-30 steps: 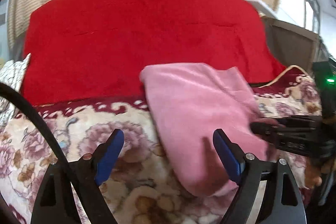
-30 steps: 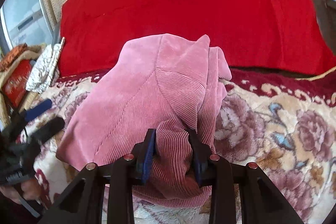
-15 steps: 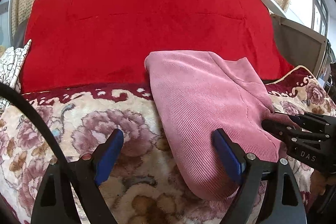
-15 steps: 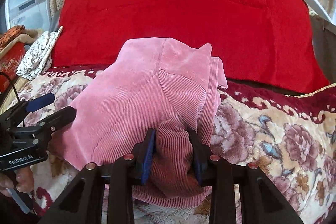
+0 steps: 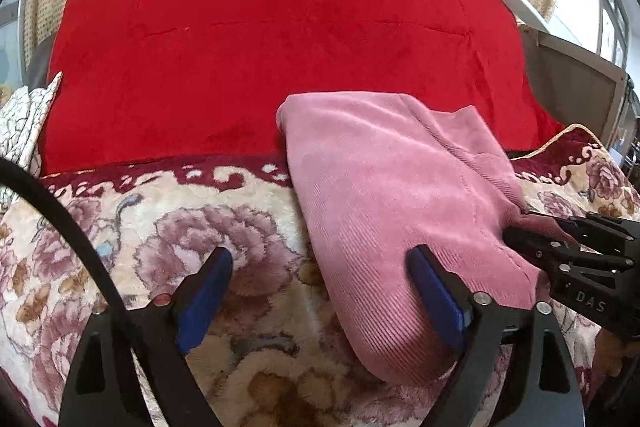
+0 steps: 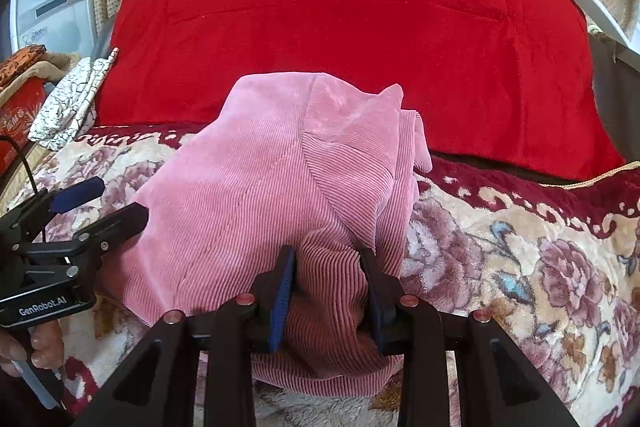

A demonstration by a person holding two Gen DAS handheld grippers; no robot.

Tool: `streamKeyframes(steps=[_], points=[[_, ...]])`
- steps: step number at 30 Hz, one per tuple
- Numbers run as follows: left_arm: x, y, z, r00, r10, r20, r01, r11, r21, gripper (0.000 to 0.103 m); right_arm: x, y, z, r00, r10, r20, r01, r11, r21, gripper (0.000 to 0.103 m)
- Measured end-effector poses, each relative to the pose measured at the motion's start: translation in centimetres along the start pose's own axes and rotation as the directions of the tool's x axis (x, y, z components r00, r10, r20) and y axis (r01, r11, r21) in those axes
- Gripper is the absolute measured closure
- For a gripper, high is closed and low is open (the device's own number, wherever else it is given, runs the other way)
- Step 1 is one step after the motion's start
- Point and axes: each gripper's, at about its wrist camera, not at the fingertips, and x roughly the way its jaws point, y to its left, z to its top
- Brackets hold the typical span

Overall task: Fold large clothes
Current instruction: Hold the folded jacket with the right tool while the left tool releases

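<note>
Moved: pink garment (image 6: 248,195) pulled a bit nearer since 1 s ago, fold flatter | R tongs (image 6: 328,283) clamped on near bunched edge | L tongs (image 5: 316,291) wide apart, holding nothing, beside garment | garment lies on floral blanket (image 5: 140,227), by red cushion (image 5: 280,47) | tip: keep R grip firm, bring L tongs to loose corner, pull edges even.

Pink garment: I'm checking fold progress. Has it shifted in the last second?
Cannot tell. Pink garment sits similarly against the red blanket; right gripper stays clamped on it.
</note>
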Motion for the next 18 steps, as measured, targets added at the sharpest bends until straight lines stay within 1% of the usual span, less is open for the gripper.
streamKeyframes(steps=[2,7,11,15,18], points=[[0.3,0.1,-0.1,1.0,-0.001,-0.014,0.001,1.0,-0.008,0.009,0.0,0.1,0.0,1.0,-0.008,0.003,0.008,1.0,-0.007,0.067],[1.0,1.0,-0.4,0.998,-0.031,-0.054,0.025,0.995,-0.095,0.004,0.1,0.3,0.0,1.0,-0.02,0.007,0.021,1.0,-0.017,0.067],[1.1,1.3,-0.7,0.998,-0.028,-0.053,0.021,0.991,-0.136,0.0,0.1,0.3,0.0,1.0,-0.026,0.01,0.027,0.999,-0.022,0.067],[0.9,1.4,-0.3,0.997,-0.046,-0.064,0.036,0.988,-0.148,0.0,0.0,0.2,0.0,1.0,-0.022,0.012,0.022,1.0,-0.019,0.067],[0.5,1.4,0.4,0.997,-0.043,-0.069,0.033,0.989,-0.142,0.0,0.1,0.1,0.0,1.0,-0.016,0.013,0.016,1.0,-0.016,0.067]])
